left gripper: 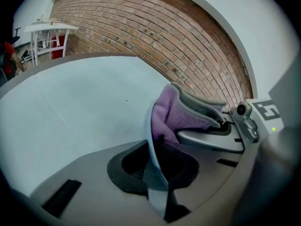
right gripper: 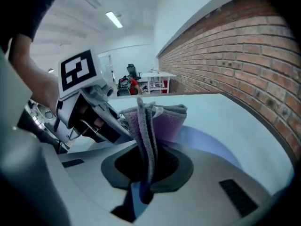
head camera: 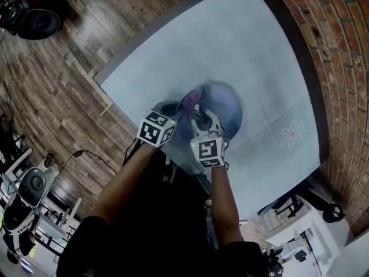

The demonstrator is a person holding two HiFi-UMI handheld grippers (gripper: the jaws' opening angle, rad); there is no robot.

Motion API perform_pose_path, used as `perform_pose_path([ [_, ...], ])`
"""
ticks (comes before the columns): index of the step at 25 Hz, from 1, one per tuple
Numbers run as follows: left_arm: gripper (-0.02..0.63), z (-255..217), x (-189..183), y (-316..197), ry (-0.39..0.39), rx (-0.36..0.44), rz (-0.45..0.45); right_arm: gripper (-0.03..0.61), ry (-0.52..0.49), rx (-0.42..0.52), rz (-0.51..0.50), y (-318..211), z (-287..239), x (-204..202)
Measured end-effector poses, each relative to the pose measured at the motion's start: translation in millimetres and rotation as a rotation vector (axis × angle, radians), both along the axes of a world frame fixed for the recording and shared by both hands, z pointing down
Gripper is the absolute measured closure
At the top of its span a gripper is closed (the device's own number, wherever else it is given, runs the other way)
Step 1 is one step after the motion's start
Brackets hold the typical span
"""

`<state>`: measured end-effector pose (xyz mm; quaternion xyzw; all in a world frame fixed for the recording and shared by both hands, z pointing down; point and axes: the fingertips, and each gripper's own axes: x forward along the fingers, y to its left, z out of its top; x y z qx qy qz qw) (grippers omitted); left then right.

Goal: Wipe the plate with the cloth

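A blue plate [head camera: 228,105] lies on the pale table [head camera: 230,45]. In the head view my left gripper [head camera: 171,113] reaches its near-left edge. In the left gripper view the plate's thin rim [left gripper: 151,140] runs edge-on between the jaws, and my left gripper [left gripper: 155,178] is shut on it. A folded purple and grey cloth [head camera: 195,97] rests on the plate's left part. In the right gripper view the cloth [right gripper: 146,126] stands upright between the jaws, with my right gripper [right gripper: 143,182] shut on it over the plate [right gripper: 207,145]. The two grippers sit close side by side.
A brick wall [head camera: 340,68] runs along the table's far-right side. Wooden floor [head camera: 52,85] lies beyond the table's left edge. A faint white flower mark [head camera: 291,133] is on the tabletop right of the plate. White furniture [left gripper: 47,36] stands at the far end of the room.
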<state>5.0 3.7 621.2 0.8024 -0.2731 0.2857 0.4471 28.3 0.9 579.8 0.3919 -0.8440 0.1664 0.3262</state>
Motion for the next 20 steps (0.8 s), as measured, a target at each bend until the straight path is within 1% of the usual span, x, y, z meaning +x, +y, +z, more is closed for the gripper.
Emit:
perform_pose_path([
  [3, 0.549, 0.3, -0.6, -0.3, -0.001, -0.005, 0.002, 0.518, 0.045, -0.010, -0.049, -2.0, 6.0, -10.5],
  [9, 0.554, -0.5, -0.7, -0.4, -0.001, -0.002, 0.002, 0.518, 0.009, -0.048, -0.034, -7.7, 11.4, -12.2],
  [14, 0.554, 1.0, -1.1, -1.0, 0.000, -0.006, 0.005, 0.518, 0.038, -0.034, -0.045, -13.8, 15.3, -12.6],
  [20, 0.554, 0.9, -1.1, -1.0, -0.004, -0.003, 0.007, 0.518, 0.090, -0.003, -0.029, -22.1, 16.5, -7.6],
])
